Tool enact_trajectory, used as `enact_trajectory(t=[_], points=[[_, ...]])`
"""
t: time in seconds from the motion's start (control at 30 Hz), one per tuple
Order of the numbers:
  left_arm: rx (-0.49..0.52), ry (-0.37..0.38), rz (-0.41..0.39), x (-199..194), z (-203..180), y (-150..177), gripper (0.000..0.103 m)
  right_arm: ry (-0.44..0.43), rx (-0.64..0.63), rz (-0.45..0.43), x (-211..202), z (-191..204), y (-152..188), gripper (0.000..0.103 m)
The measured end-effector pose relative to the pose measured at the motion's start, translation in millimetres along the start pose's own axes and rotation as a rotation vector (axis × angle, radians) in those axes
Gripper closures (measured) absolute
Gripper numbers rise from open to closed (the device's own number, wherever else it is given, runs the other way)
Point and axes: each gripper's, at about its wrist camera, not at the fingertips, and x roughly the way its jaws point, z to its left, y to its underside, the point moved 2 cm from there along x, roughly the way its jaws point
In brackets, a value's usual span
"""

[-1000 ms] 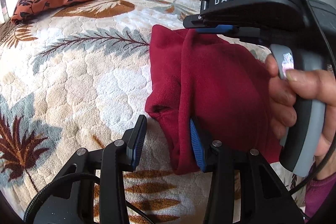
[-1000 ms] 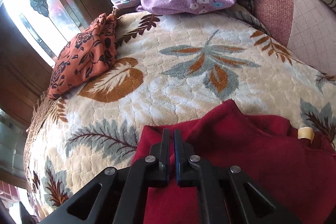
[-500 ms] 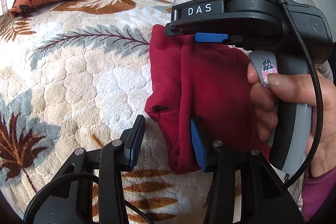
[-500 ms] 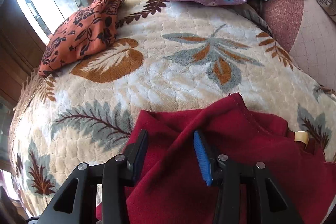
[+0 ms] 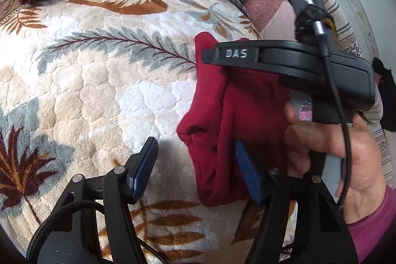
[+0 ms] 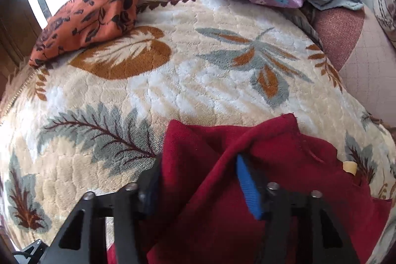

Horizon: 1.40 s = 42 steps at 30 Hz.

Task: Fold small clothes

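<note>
Fingers of both grippers wide apart, seemingly touching the red garment, unclamped.

– What do the tools look like?
– Each gripper is black with blue pads and silver screws. One says "DAS" and has a black cable.
– And the person?
– A bare hand and a pink sleeve.
</note>
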Motion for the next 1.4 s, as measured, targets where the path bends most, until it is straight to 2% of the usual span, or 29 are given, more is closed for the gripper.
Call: enact_trajectory(t=[0.03,0.07,0.2,0.27,0.37,0.47,0.5,0.53,0.57,0.63,0.77,0.8,0.83,0.87,0.9,1.0,1.1,1.2,1.23,1.33,1.4], points=[[0.01,0.012,-0.002,2,-5,1,0.031,-0.041,0.024,-0.008,-8,-9,2,0.08],[0.024,0.021,-0.001,4,-9,1,0.031,-0.07,0.049,-0.019,-16,-18,4,0.083],[0.053,0.038,0.012,19,-23,-2,0.031,-0.119,0.091,-0.083,-46,-42,11,0.089],[0.038,0.028,0.001,26,-21,-3,0.031,-0.119,0.09,-0.091,-53,-44,13,0.09],[0.021,0.06,-0.013,28,-18,-7,0.032,-0.122,0.091,-0.081,-53,-49,15,0.09],[0.005,0.092,-0.015,31,-14,-10,0.045,-0.177,0.133,-0.095,-57,-50,15,0.09],[-0.003,0.103,-0.016,32,-13,-11,0.052,-0.197,0.157,-0.09,-59,-51,11,0.089],[-0.008,0.116,-0.016,31,-13,-11,0.056,-0.208,0.179,-0.086,-60,-52,10,0.082],[-0.011,0.132,-0.02,30,-13,-11,0.06,-0.217,0.196,-0.074,-60,-53,7,0.06],[0.008,0.143,-0.041,24,-18,-10,0.065,-0.215,0.222,-0.055,-60,-53,5,0.037],[0.075,0.182,-0.107,4,-33,-8,0.072,-0.215,0.204,-0.052,-65,-49,1,0.036],[0.096,0.195,-0.126,-2,-38,-8,0.072,-0.216,0.206,-0.047,-65,-49,-1,0.035],[0.116,0.201,-0.143,-7,-41,-7,0.072,-0.22,0.208,-0.034,-64,-49,-2,0.028],[0.135,0.199,-0.153,-10,-44,-7,0.072,-0.225,0.207,-0.014,-63,-48,-4,0.021],[0.149,0.194,-0.153,-11,-46,-6,0.072,-0.231,0.202,0.017,-59,-48,-5,0.019],[0.159,0.169,-0.14,-7,-48,-6,0.072,-0.218,0.181,0.11,-47,-42,-10,0.019],[0.151,0.166,-0.133,-4,-47,-5,0.072,-0.204,0.136,0.142,-39,-31,-18,0.017],[0.152,0.15,-0.128,-3,-46,-4,0.072,-0.198,0.083,0.265,-12,-17,-18,0.016],[0.155,0.14,-0.124,-2,-44,-2,0.072,-0.181,0.07,0.281,-4,-13,-17,0.016],[0.155,0.123,-0.115,3,-43,-5,0.072,-0.094,-0.006,0.273,5,-5,-16,0.016],[0.169,0.104,-0.119,5,-44,-5,0.072,-0.079,0.024,0.221,1,-12,-14,0.023]])
